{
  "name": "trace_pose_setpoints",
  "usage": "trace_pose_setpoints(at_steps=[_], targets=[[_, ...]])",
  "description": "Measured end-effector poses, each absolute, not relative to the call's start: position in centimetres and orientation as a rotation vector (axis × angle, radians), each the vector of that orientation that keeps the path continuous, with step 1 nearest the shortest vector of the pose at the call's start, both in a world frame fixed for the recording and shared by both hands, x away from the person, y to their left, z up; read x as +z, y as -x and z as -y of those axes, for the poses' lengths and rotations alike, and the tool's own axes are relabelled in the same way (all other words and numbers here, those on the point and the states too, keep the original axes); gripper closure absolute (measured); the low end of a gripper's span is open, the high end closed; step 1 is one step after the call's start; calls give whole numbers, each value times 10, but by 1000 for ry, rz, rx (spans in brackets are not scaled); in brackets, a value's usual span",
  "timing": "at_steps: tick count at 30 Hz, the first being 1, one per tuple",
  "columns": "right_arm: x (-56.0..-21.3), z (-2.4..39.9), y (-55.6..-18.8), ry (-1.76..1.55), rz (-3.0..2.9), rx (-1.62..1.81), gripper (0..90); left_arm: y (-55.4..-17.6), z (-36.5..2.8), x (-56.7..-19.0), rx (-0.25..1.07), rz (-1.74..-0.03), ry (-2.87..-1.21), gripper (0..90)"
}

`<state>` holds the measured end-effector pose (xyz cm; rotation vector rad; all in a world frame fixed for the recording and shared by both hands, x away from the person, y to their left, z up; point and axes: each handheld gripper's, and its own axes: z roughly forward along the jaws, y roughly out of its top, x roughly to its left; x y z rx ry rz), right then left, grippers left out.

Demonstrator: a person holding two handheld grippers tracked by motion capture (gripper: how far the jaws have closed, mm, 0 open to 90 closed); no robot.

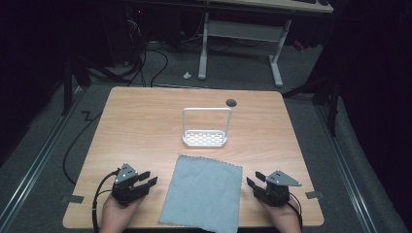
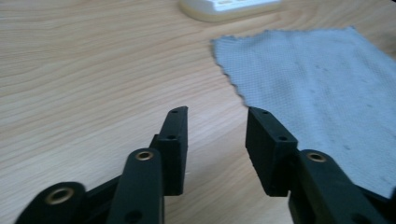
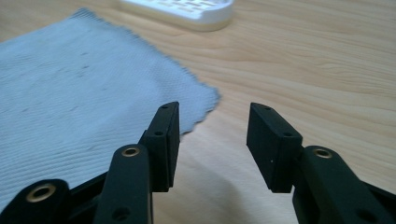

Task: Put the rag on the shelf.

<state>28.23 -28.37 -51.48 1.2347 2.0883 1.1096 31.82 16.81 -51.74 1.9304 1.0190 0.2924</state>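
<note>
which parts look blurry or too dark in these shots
High view: the table is lit, the room around it nearly black. Left gripper view: the white rack is soft, the cloth sharper. Right gripper view: the cloth's far edge blurs.

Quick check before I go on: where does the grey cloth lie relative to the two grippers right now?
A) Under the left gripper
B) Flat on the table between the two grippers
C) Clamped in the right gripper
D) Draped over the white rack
B: the grey cloth lies flat on the table, with the left gripper open beside one edge and the right gripper open beside the other, neither touching it.
</note>
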Motion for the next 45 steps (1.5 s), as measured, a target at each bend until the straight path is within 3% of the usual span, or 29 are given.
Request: trace_pose_setpoints(at_steps=[2, 6, 9, 21, 34, 41, 45], targets=[[-514, 277, -279, -1218, -2127, 1128, 615, -318, -157, -518, 268, -994, -1964, 656], [-513, 263, -274, -1175, -2195, 1094, 827, -317, -133, -520, 264, -924, -2033, 754], [-514, 255, -274, -1157, -2262, 1068, 900, -317, -119, -523, 246, -881, -2071, 816], [-524, 246, -276, -1147, -2355, 971, 900, -311, -106, -528, 208, -813, -2180, 853], [-526, 254, -282, -1153, -2338, 976, 900, -275, -97, -525, 107, -706, -2239, 846], [-521, 256, -278, -1142, -2307, 1010, 877, -290, -109, -518, 144, -779, -2144, 769], [-517, 261, -278, -1153, -2263, 1050, 856, -314, -121, -516, 232, -886, -2071, 694]])
